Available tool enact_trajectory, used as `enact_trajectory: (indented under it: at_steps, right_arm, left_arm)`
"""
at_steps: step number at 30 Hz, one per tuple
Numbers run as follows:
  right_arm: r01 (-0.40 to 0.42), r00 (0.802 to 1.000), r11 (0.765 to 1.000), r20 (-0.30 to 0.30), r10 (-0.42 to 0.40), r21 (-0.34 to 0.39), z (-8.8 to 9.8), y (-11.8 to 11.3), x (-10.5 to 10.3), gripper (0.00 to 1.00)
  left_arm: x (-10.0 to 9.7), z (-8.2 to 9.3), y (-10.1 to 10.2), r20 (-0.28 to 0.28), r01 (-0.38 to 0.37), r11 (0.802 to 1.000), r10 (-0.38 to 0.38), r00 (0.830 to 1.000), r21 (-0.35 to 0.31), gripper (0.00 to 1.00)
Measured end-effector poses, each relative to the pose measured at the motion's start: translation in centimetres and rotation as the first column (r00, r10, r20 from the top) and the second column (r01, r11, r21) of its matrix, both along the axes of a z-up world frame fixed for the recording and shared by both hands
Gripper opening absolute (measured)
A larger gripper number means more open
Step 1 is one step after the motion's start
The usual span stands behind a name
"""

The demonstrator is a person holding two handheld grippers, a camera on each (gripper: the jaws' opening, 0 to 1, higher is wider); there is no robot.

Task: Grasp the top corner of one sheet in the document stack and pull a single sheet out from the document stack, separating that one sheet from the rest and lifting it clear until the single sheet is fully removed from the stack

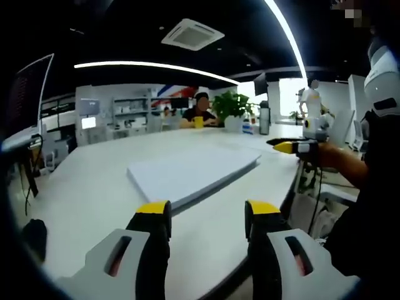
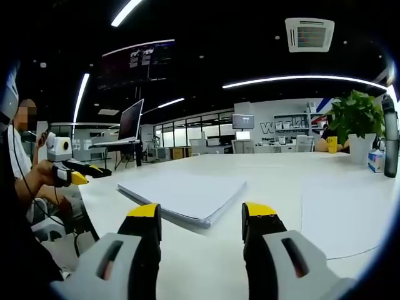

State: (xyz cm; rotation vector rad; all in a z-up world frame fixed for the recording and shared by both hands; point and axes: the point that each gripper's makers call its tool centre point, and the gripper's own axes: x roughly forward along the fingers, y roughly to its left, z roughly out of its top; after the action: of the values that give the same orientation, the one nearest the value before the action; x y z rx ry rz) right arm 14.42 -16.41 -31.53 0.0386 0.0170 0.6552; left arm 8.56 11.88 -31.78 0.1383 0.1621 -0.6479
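**Risk of dragging several sheets at once from the stack**

While both tools hover short of the paper, nothing has been gripped yet, so every hazard lies in the approach. The document stack (image 1: 190, 173) lies flat on the white table (image 1: 87, 187), in front of both grippers and apart from each. In the left gripper view the left gripper (image 1: 207, 215) has its yellow-tipped jaws spread wide with nothing between them; in the right gripper view the right gripper (image 2: 201, 219) stands equally released, jaws parted and bare, aimed at the near corner of the stack.

The main danger, as I judge it, is biting too deep. The stack's edge reads as one thin white slab, with individual sheets too fine to tell apart, so a jaw that slides under the corner could catch several pages and lift a wad instead of one. A second risk is shoving: if a jaw tip meets the edge square on, the whole pile may skid across the smooth tabletop rather than yield a corner. A third is friction between pages, which could fan or drag lower sheets as the top one is pulled, leaving it not truly separate.

A loose sheet (image 2: 340, 212) lies on the table to the right of the stack in the right gripper view; a wide pull could sweep it. Farther back stand a potted plant (image 2: 355, 122) and a dark bottle (image 2: 392, 134), well clear.
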Motion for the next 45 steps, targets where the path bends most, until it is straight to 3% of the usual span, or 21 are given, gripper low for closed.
enact_trajectory:
  at_steps: [3,10,13,16,18,21,23,26,30,35,38,41,45]
  right_arm:
    - [-0.003,1.0,1.0,0.003,0.003,-0.002,0.0,0.0,0.0,0.51]
    - [0.0,1.0,1.0,0.013,0.0,0.005,0.1,0.0,0.0,0.51]
    - [0.004,1.0,1.0,0.013,-0.004,0.021,0.3,-0.2,0.1,0.5]
    - [0.007,1.0,0.999,0.017,-0.007,0.033,0.4,-0.4,0.1,0.49]
    - [0.01,1.0,0.999,0.018,-0.011,0.037,0.4,-0.5,0.1,0.49]
    - [0.013,1.0,0.999,0.019,-0.014,0.04,0.5,-0.5,0.1,0.49]
    - [0.013,1.0,0.999,0.021,-0.014,0.041,0.5,-0.5,0.1,0.48]
    - [0.012,1.0,0.999,0.024,-0.013,0.039,0.5,-0.5,0.1,0.48]
    - [0.015,1.0,0.999,0.026,-0.016,0.044,0.5,-0.7,0.1,0.48]
    - [0.02,0.999,0.999,0.026,-0.021,0.044,0.5,-0.8,0.1,0.48]
    - [0.022,0.999,0.999,0.025,-0.023,0.039,0.5,-0.8,0.2,0.48]
    - [0.022,0.999,0.999,0.023,-0.023,0.045,0.5,-0.8,0.2,0.47]
    - [0.02,0.999,0.999,0.024,-0.021,0.044,0.5,-0.8,0.1,0.47]
  left_arm:
    - [0.6,0.4,0.0,0.036,0.022,0.996,-0.025,0.999,0.088,0.43]
    - [2.6,1.9,-0.4,0.108,0.06,0.975,-0.085,0.99,0.215,0.32]
    - [3.8,2.0,-0.8,0.127,0.079,0.939,-0.128,0.984,0.335,0.31]
    - [4.6,2.8,-1.9,0.151,0.097,0.936,-0.156,0.976,0.338,0.3]
    - [4.6,2.4,-3.0,0.126,0.156,0.909,-0.22,0.967,0.386,0.3]
    - [5.2,1.5,-3.7,0.118,0.17,0.856,-0.258,0.959,0.489,0.3]
    - [5.8,1.4,-4.3,0.125,0.181,0.855,-0.274,0.954,0.486,0.3]
    - [6.1,0.4,-5.1,0.038,0.26,0.863,-0.306,0.951,0.433,0.29]
    - [7.0,-0.6,-5.5,0.018,0.293,0.856,-0.332,0.943,0.426,0.29]
    - [7.1,-2.3,-6.1,-0.026,0.342,0.842,-0.365,0.931,0.417,0.3]
    - [7.5,-3.5,-5.7,-0.038,0.33,0.82,-0.355,0.934,0.467,0.3]
    - [7.4,-3.8,-5.9,-0.047,0.34,0.834,-0.356,0.933,0.434,0.29]
    - [7.5,-3.8,-5.7,-0.018,0.313,0.84,-0.34,0.94,0.444,0.23]
